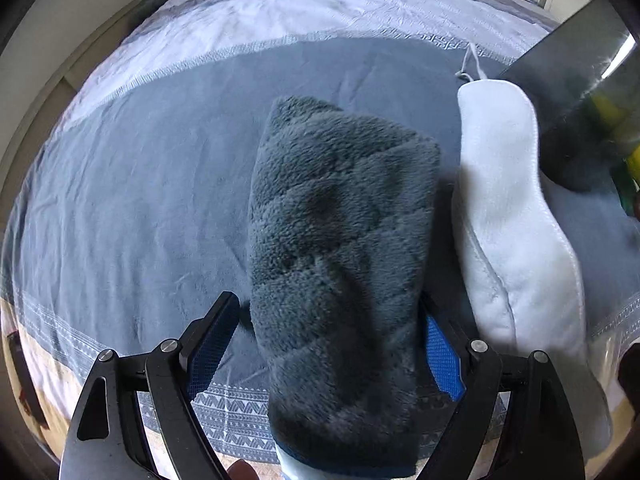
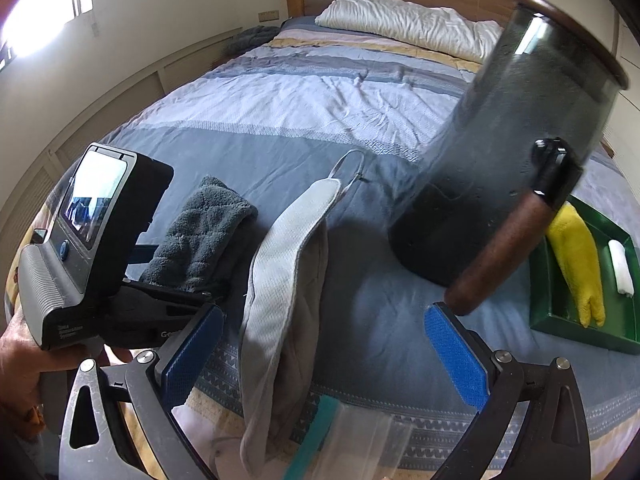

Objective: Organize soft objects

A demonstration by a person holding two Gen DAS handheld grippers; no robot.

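Where bedspread (image 1: 120, 200) lies bare, grey towel (image 1: 340, 240).

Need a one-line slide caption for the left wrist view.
Left gripper open around a fluffy grey cloth on the striped bedspread, white padded mitt alongside.

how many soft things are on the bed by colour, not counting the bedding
grey: 1, the fluffy cloth
white: 2, the padded mitt and the small roll in the green tray
yellow: 1, the cloth in the tray
total: 4
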